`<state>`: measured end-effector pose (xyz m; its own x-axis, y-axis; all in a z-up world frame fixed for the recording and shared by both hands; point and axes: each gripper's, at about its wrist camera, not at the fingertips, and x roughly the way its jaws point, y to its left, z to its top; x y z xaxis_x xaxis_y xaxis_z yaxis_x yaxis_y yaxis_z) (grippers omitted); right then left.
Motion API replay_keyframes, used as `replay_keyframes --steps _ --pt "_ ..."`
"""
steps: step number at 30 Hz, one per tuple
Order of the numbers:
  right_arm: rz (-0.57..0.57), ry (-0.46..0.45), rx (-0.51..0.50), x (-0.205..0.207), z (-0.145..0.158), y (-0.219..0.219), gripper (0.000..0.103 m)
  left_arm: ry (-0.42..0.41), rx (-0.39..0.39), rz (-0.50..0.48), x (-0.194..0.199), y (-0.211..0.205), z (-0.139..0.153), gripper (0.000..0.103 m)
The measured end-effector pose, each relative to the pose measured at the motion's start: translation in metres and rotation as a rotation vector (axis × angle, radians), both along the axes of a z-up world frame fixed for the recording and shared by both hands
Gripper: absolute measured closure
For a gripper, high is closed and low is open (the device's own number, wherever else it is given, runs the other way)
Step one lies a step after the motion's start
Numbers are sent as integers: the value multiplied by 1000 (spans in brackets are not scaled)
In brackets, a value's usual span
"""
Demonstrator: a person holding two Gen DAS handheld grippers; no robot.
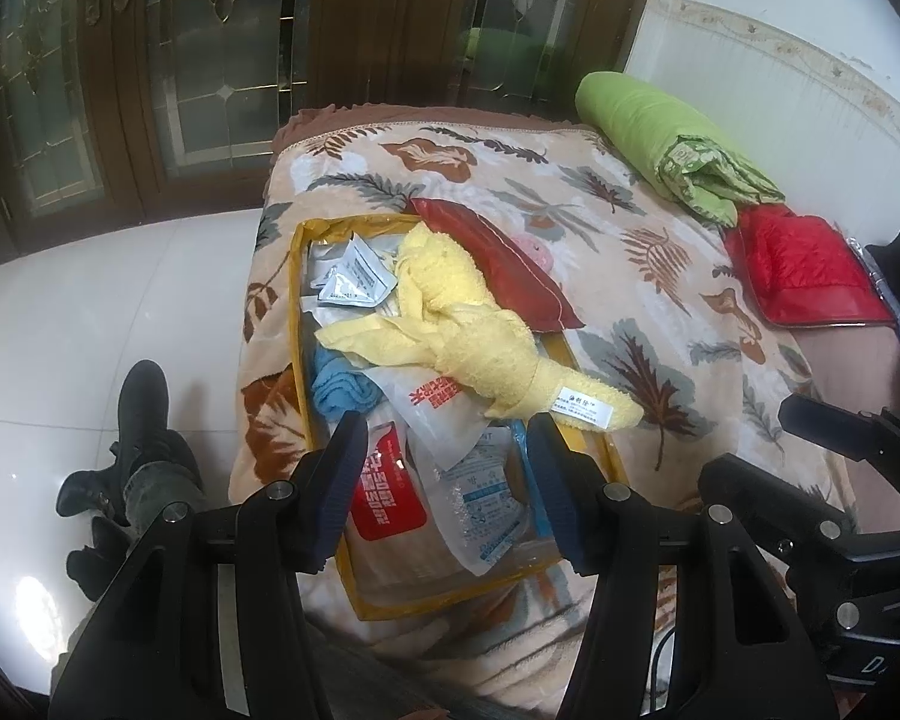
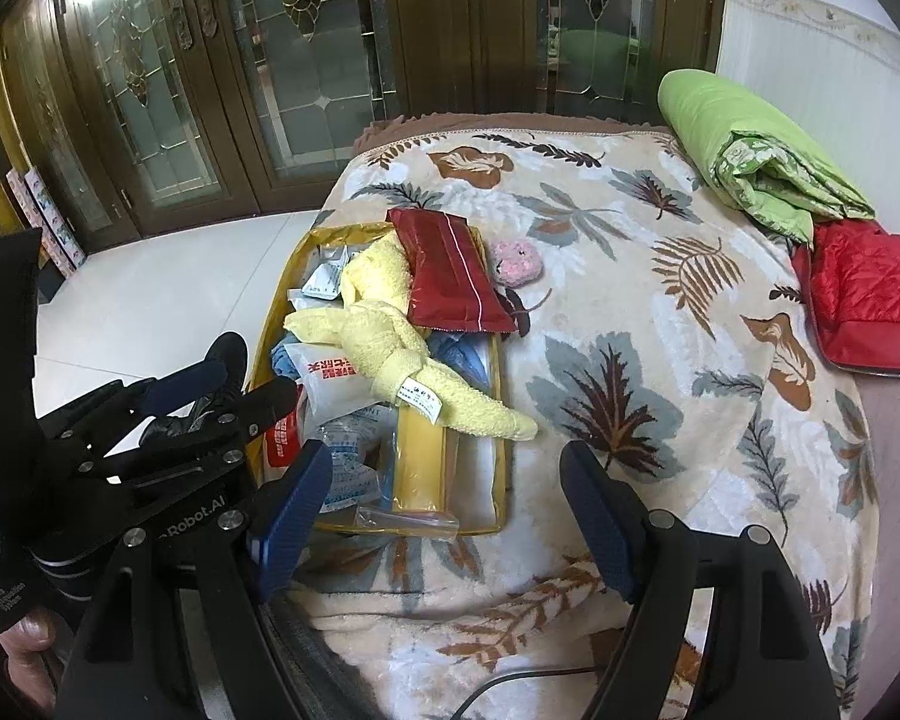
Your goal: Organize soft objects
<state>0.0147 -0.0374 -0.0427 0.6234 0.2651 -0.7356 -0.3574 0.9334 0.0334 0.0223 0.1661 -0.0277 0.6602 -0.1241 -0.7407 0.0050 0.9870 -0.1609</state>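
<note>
A twisted yellow towel lies across a clear, yellow-edged storage bag on the leaf-print blanket. A dark red pouch rests on the bag's far corner. A blue cloth and plastic packets lie inside. A pink knitted piece sits beside the pouch. My left gripper is open and empty over the bag's near end. My right gripper is open and empty above the bag's near right corner.
A folded green quilt and a red quilted item lie at the bed's far right by the white wall. Wooden glass doors stand behind. White tiled floor and a black boot are at left.
</note>
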Motion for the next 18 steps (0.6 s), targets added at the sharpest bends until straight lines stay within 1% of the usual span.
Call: replay_keyframes --steps 18 --pt "2 -2 6 -1 1 1 24 6 1 2 1 1 -2 47"
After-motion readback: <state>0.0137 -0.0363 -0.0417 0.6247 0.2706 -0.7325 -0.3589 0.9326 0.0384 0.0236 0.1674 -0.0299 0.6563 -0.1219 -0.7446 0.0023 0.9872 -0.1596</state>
